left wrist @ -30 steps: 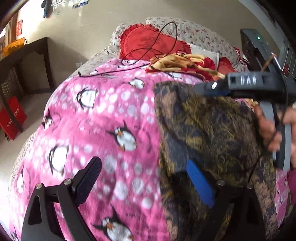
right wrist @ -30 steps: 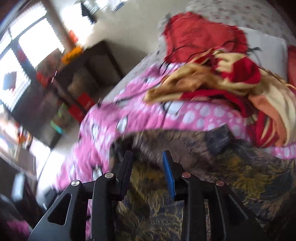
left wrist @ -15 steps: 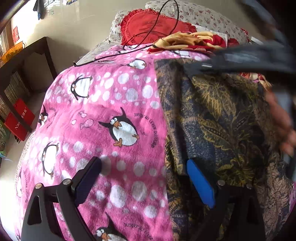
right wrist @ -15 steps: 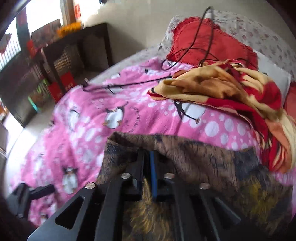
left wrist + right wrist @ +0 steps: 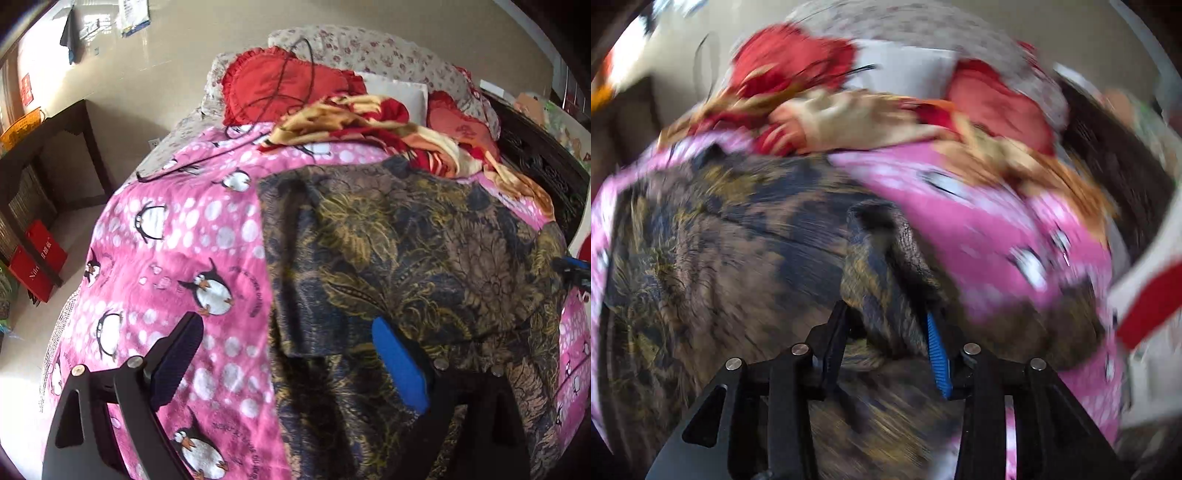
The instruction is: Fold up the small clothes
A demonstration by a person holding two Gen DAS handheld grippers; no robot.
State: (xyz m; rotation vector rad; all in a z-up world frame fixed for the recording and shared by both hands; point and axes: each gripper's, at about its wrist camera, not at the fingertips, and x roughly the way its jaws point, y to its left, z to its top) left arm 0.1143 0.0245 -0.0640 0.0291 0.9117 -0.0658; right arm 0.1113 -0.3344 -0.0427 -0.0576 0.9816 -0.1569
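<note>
Bedroom scene: a bed under a pink blanket carries the work; no desk is involved.

Right gripper: fingers narrow, pinched on a bunched fold of the dark floral garment. The held wad rises between the fingers and stands up from the cloth around it. This view is heavily blurred, so the exact edge or corner gripped cannot be told.

Left gripper: fingers wide apart, holding nothing. The blue-padded finger lies over the garment; the dark finger lies over bare blanket. The garment's left edge runs between them.

Garment position: spread on the blanket, right of centre in the left view, long axis running away from the left gripper toward the pillows. A layer is already doubled over near the left fingers. A crumpled red-and-yellow cloth lies beyond its far end, near but apart.

Judgement: the right hand has control of the cloth; the left is nearer the left edge and is placed to close on it.
</note>
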